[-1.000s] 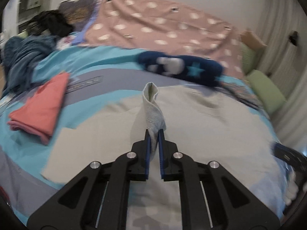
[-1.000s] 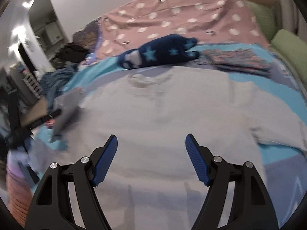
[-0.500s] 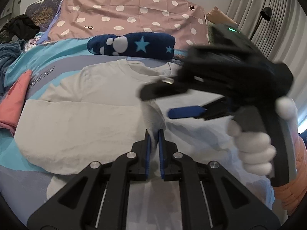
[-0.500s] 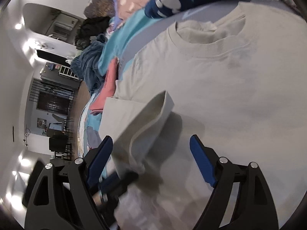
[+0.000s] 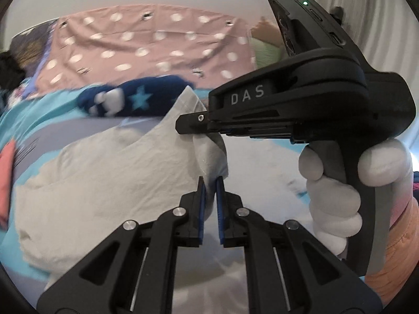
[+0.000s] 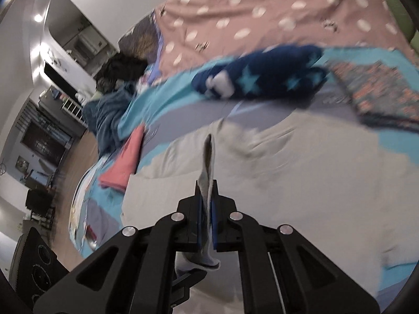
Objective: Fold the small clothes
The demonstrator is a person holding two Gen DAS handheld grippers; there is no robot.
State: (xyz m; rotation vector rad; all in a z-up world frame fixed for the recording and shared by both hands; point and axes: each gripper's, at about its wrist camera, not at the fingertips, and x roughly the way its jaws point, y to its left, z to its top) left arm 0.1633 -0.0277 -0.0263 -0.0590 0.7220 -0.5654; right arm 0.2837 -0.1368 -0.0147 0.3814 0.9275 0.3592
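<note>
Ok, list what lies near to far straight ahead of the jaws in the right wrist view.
right gripper → cream shirt → navy star-patterned cloth → pink spotted blanket

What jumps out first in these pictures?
Two black hand-held grippers pinch one pale grey cotton T-shirt spread on the bed: the left gripper low in the middle, the right gripper just above it. Behind lies a navy fleece bundle with stars.
</note>
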